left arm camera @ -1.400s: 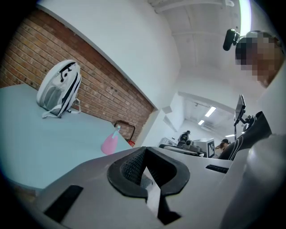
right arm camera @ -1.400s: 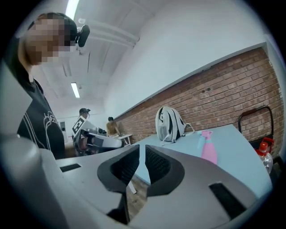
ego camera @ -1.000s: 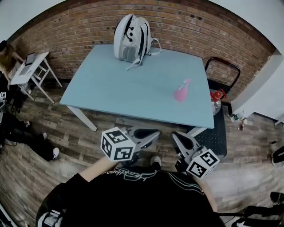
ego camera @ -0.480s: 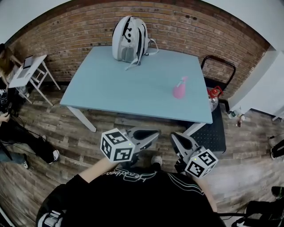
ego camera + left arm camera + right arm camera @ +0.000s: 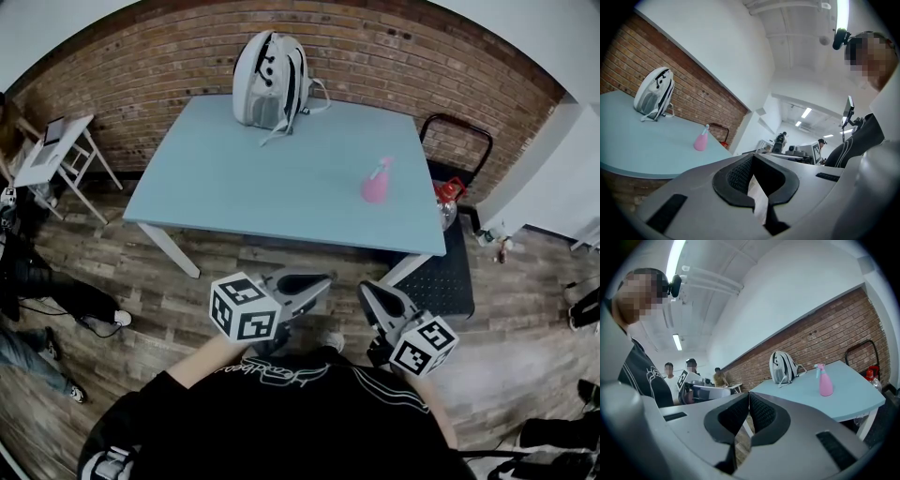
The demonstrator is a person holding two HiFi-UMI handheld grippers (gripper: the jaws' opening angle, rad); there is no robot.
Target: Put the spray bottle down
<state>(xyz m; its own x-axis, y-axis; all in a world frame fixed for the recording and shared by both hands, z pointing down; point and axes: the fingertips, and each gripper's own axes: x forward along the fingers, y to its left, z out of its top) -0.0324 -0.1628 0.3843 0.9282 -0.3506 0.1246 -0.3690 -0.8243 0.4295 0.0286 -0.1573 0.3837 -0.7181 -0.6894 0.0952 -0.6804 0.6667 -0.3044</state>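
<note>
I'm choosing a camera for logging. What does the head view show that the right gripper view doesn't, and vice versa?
Head view only: the right hand-held gripper's marker cube. Right gripper view only: the ceiling light strip, bystanders behind. Both: the pink spray bottle upright on the blue table, the white backpack, the brick wall.

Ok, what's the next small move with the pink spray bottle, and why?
Probably none, just rest. The spray bottle already stands upright on the blue table. The left gripper and right gripper are shut and empty, short of the table's near edge.
</note>
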